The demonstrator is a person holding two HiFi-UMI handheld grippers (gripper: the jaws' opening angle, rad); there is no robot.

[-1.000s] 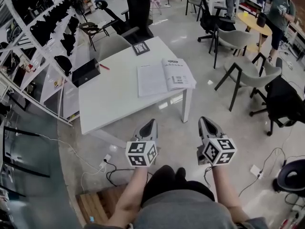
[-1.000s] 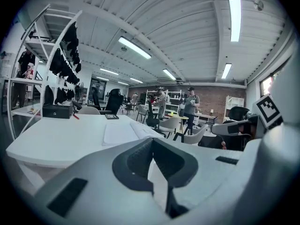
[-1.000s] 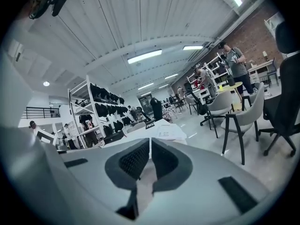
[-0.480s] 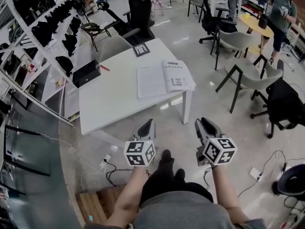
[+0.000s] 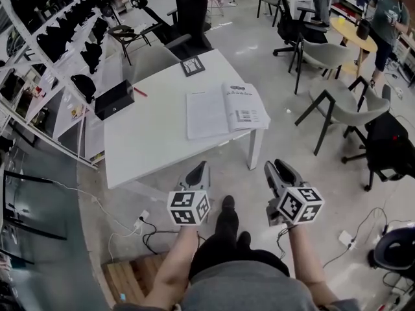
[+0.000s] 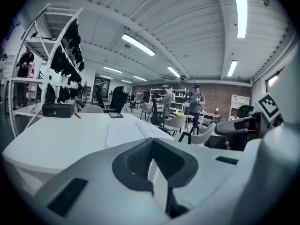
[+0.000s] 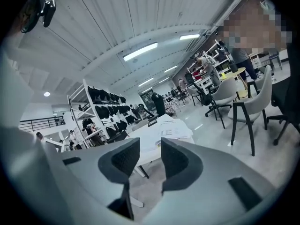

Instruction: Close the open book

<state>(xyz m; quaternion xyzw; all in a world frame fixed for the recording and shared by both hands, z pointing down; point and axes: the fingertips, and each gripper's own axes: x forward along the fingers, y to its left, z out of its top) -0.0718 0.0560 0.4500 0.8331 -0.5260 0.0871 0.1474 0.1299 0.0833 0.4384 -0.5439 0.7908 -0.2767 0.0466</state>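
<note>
Book (image 5: 227, 109): open, flat, white pages up, plain text on left page, printed figure on right; lies at right end of white desk (image 5: 149, 141), by near corner. Left tongs (image 5: 200, 171): closed together, empty, short of desk. Right tongs (image 5: 277, 170): part open, just been opening, nothing between

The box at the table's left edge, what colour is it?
The box is black; the head view shows it best.

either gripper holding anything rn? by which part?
Nothing held. Left gripper: jaws together, empty. Right gripper: jaws have just been opening, nothing between them. Open book lies untouched on the table.
</note>
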